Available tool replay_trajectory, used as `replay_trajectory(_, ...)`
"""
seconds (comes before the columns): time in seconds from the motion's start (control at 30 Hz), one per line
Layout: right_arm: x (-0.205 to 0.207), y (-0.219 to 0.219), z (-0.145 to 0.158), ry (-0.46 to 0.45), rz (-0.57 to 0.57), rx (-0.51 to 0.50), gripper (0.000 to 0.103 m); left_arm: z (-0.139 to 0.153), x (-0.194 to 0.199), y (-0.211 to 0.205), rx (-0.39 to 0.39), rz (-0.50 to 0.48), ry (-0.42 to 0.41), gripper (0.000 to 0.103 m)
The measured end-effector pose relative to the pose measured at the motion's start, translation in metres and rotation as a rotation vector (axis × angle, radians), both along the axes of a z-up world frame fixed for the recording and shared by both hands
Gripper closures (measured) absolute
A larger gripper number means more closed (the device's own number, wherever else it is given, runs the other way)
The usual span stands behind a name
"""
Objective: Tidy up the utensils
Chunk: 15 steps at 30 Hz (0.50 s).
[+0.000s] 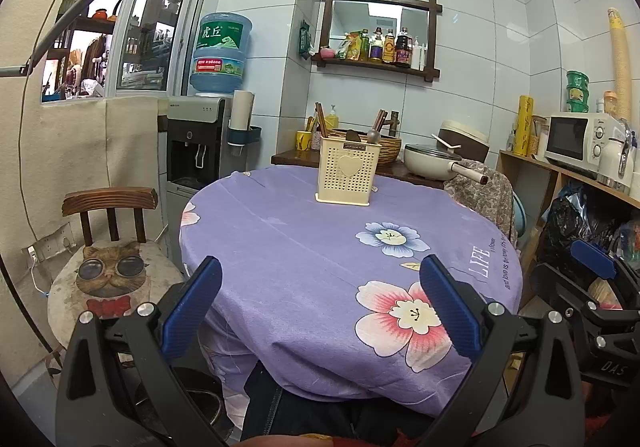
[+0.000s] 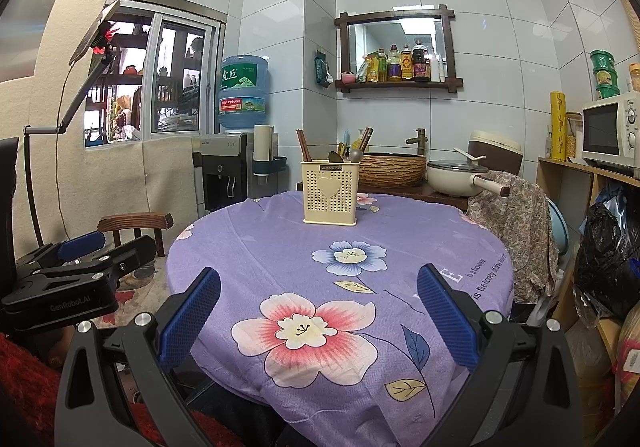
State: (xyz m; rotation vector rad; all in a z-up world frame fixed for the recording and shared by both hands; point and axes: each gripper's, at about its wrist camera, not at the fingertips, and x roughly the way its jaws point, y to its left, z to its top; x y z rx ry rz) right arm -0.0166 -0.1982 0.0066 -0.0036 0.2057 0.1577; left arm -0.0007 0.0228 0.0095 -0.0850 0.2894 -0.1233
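Both spread wide, empty: left gripper [image 1: 320,287], right gripper [image 2: 318,295]. Utensil holder [image 2: 330,191] well ahead on table [image 2: 400,247], chopsticks [image 2: 304,146] and spoons [image 2: 356,155] upright inside. Likely light, stiff, slippery; best pinched at exposed upper ends.

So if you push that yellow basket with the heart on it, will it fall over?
Probably, if pushed near the top. The utensil holder stands tall on a small base, and the chopsticks stick out above its rim, so it may be top-heavy. It looks like thin, holey plastic, likely light, and it might drag on the tablecloth rather than glide.
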Motion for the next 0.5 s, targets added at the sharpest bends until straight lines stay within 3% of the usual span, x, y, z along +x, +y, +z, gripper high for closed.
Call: replay_trajectory(0.5, -0.0003, 0.0001, -0.0008, 0.002, -0.002, -0.001, 0.006, -0.0002, -0.0001, -0.0005, 0.000, 0.001, 0.001, 0.006)
